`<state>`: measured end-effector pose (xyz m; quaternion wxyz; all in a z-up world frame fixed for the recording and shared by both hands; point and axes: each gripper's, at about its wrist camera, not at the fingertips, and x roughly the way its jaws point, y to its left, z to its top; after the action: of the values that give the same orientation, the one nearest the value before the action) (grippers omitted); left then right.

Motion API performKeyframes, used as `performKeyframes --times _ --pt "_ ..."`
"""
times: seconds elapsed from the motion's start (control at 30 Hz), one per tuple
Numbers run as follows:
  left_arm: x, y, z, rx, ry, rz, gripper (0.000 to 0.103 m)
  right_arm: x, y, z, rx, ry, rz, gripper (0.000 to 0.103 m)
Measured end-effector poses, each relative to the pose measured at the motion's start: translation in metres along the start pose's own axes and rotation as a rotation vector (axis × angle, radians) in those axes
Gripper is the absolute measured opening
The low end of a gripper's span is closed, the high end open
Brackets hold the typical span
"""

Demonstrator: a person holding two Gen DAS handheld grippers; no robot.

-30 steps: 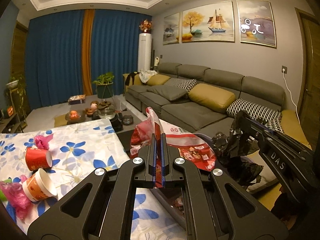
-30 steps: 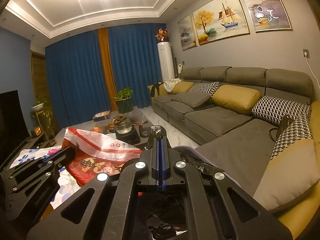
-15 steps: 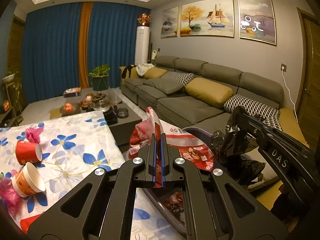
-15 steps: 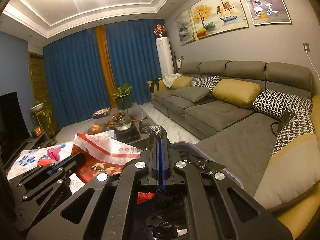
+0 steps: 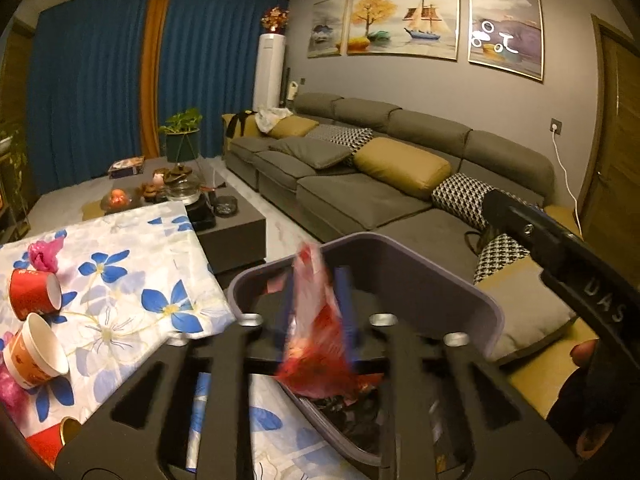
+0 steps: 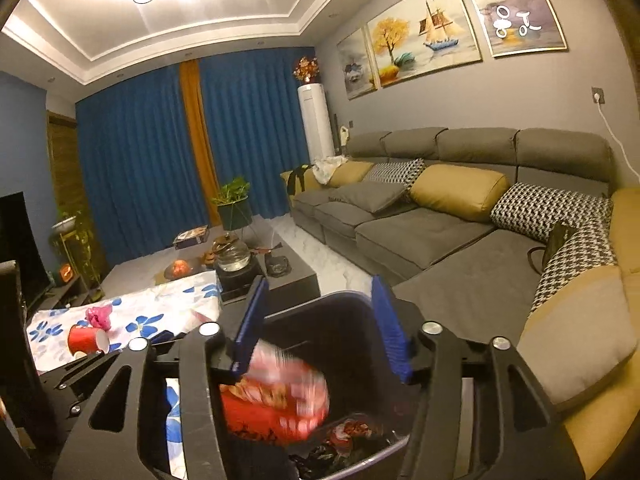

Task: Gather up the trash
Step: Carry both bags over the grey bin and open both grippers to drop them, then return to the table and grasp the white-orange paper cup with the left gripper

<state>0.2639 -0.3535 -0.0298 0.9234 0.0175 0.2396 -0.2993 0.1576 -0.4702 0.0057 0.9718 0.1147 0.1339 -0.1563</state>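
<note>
Where the long grey sofa (image 5: pixel 400 184) runs along the wall under three paintings (image 5: pixel 404 24), four cushions show on it in the left view: two mustard, two houndstooth. Before it stands one table under a flowered cloth (image 5: pixel 132 280), and beside that one grey trash bin (image 5: pixel 460 300), its near wall cut off by both cameras.

One red snack bag (image 5: pixel 320 352) is in the bin's mouth, blurred, its print unreadable. In the left view it hangs between the blue pads of the left gripper (image 5: pixel 316 312); those jaws are opening, and I cannot tell whether a pad touches it. The right gripper (image 6: pixel 320 332) is opening too, with nothing between its pads; the bag (image 6: pixel 280 404) lies below them inside the bin (image 6: pixel 360 312), above dark crumpled trash that is hard to make out.

Four paper cups are on the cloth: two red ones, one lying on its side (image 5: pixel 36 292) and one cut off at the lower edge (image 5: pixel 60 440), an orange one (image 5: pixel 36 352), tipped, and one pink wad (image 5: pixel 44 256), with more pink at the frame's edge.
</note>
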Motion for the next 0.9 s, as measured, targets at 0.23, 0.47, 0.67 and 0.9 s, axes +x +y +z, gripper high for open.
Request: performKeyframes --times 0.23,0.47,0.67,0.9 --pt "-0.021 0.014 -0.006 -0.053 -0.028 0.037 0.083 -0.027 -0.007 0.002 0.013 -0.038 -0.036 0.069" --pt "-0.067 0.037 -0.021 -0.069 -0.059 0.144 0.090 -0.053 0.006 -0.007 -0.015 -0.041 -0.018 0.080" --pt "-0.123 0.070 -0.049 -0.074 -0.072 0.290 0.091 -0.069 0.037 -0.027 -0.045 -0.010 0.038 0.087" --pt "-0.189 0.122 -0.084 -0.151 -0.081 0.450 0.091 -0.076 0.091 -0.060 -0.091 0.076 0.145 0.087"
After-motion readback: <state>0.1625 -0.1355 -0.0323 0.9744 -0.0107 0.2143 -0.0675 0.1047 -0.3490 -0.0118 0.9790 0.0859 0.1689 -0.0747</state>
